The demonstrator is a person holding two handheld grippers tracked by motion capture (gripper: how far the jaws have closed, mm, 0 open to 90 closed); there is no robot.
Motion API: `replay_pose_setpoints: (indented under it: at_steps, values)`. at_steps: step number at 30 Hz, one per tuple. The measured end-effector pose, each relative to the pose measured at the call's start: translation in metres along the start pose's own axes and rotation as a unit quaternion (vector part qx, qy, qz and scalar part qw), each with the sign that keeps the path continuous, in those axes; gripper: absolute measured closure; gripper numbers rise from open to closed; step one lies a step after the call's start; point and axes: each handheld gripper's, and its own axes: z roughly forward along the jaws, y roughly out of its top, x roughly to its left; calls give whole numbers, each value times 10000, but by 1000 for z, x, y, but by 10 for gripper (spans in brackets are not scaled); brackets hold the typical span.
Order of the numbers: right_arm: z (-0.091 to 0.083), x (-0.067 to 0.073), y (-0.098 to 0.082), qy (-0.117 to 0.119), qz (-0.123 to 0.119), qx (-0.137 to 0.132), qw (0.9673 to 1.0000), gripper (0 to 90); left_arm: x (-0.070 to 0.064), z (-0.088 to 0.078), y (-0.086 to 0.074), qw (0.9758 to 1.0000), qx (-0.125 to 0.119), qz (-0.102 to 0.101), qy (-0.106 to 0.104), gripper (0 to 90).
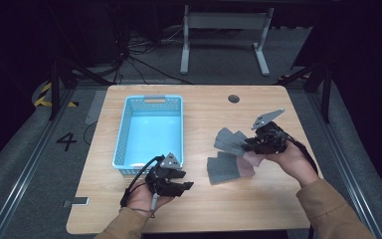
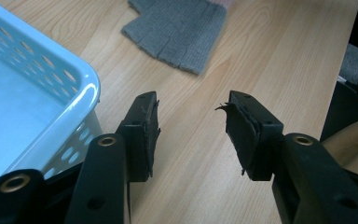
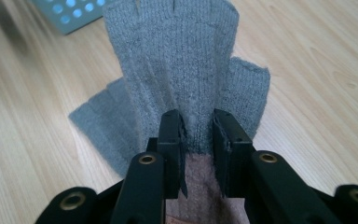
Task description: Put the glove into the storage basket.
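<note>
In the high view, a wooden counter point(image 1: 199, 199) carries a blue basket point(image 1: 124, 134) on its left half. The left gripper point(image 1: 181, 185) sits low at the near edge, just beside the basket's near right corner, with its jaws pointing right and standing apart on nothing. On the right half, the right gripper point(image 1: 248, 145) points left and holds a grey glove point(image 1: 229, 141) lifted off the wood, its finger end fanning out to the left. A second glove point(image 1: 223, 168) lies flat on the counter just below and near it, grey with a pinkish cuff at its right side. The two grippers are well apart.

In the left gripper view, the two black jaws rise from the bottom with a wide gap between them and bare counter point(image 2: 279, 56) showing through. The basket point(image 2: 81, 84) stands at the left, its rim close to the left jaw. The flat glove point(image 2: 177, 28) lies farther off at the top, clear of the jaws.

In the right gripper view, the jaws are clamped on the held glove point(image 3: 182, 60) where the grey knit meets the pinkish cuff; the knit bunches between them. The glove stretches away, finger end at the top. A corner of the basket point(image 3: 70, 14) shows at upper left.
</note>
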Motion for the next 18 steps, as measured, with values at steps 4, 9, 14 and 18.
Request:
replay_pose_setpoints:
  at_steps: [4, 9, 14, 18]
  values:
    - [7, 4, -3, 101, -168, 62, 9998, 741, 0, 0, 0, 10000, -22, -20, -5, 535]
    - [15, 8, -8, 200, -189, 73, 9996, 739, -2, 2, 0, 10000, -57, -1, -22, 528]
    - [25, 13, -14, 241, -208, 112, 9994, 735, -3, 5, 1, 10000, 74, -33, -45, 511]
    - [32, 15, -18, 238, -181, 174, 9994, 731, -6, 8, 1, 9999, 129, 38, -74, 531]
